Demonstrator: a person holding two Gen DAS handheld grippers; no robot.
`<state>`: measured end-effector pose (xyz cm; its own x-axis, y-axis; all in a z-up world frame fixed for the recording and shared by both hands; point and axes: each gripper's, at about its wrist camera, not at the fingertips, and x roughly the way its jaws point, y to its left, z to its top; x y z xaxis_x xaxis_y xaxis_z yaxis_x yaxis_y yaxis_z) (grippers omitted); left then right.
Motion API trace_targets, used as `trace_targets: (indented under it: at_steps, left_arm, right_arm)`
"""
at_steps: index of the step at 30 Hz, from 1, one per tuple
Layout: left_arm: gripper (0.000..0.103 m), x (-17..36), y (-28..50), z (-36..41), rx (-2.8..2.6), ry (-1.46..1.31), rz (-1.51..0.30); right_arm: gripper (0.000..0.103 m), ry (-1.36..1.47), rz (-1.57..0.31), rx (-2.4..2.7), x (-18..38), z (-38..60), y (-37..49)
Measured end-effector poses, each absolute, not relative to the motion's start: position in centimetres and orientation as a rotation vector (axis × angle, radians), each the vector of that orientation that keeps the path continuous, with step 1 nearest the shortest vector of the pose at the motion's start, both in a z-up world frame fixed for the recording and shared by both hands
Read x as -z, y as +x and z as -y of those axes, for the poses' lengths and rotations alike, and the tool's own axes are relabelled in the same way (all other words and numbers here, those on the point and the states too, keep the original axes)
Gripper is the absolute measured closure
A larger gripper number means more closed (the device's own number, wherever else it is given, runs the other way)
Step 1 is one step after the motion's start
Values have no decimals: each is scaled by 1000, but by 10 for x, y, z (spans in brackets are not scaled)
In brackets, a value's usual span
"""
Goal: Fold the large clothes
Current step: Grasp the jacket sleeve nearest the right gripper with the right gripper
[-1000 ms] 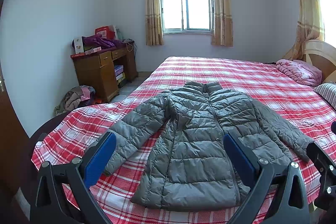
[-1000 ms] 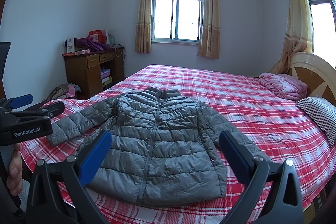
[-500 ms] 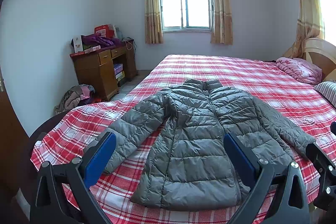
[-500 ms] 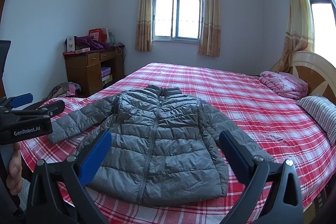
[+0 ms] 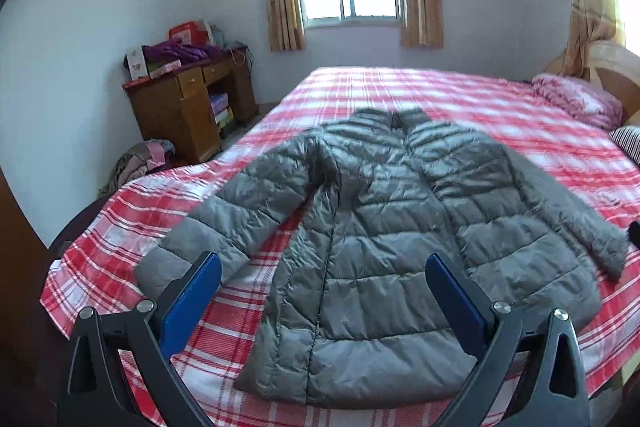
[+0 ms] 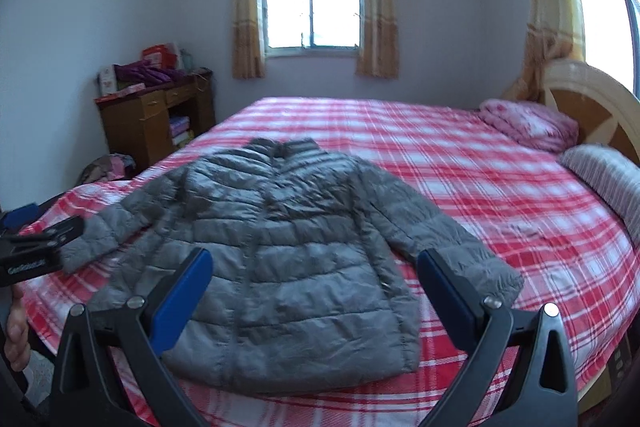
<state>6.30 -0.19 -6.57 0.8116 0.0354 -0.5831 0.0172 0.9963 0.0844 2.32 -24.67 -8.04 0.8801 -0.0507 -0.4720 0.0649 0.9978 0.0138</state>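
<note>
A grey quilted puffer jacket [image 5: 384, 235] lies flat and face up on the red plaid bed [image 5: 460, 95], zipped, sleeves spread out to both sides, collar toward the window. It also shows in the right wrist view [image 6: 280, 251]. My left gripper [image 5: 324, 291] is open and empty, above the jacket's hem and left sleeve cuff. My right gripper [image 6: 316, 287] is open and empty, above the hem near the right sleeve cuff. The left gripper's body [image 6: 32, 251] shows at the left edge of the right wrist view.
A wooden desk [image 5: 188, 107] with boxes and clothes stands by the left wall, with a clothes pile [image 5: 140, 163] on the floor. A pink folded quilt [image 6: 528, 123] and a striped pillow [image 6: 608, 175] lie by the headboard [image 6: 592, 107]. A curtained window [image 6: 312, 11] is at the back.
Both grippers have moved forward and tilted down toward the jacket, which now looks larger and closer. The jacket itself has not moved. Both grippers stay open.
</note>
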Motion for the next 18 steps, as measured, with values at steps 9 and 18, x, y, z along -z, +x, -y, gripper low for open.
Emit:
trace_targets:
  at_steps: [9, 18]
  left_arm:
    - [1, 102, 131, 31, 19, 163, -658]
    - [1, 134, 203, 53, -13, 188, -729]
  right_arm:
    - [0, 207, -591, 278, 129, 365, 54]
    - [15, 429, -713, 465, 186, 471, 78]
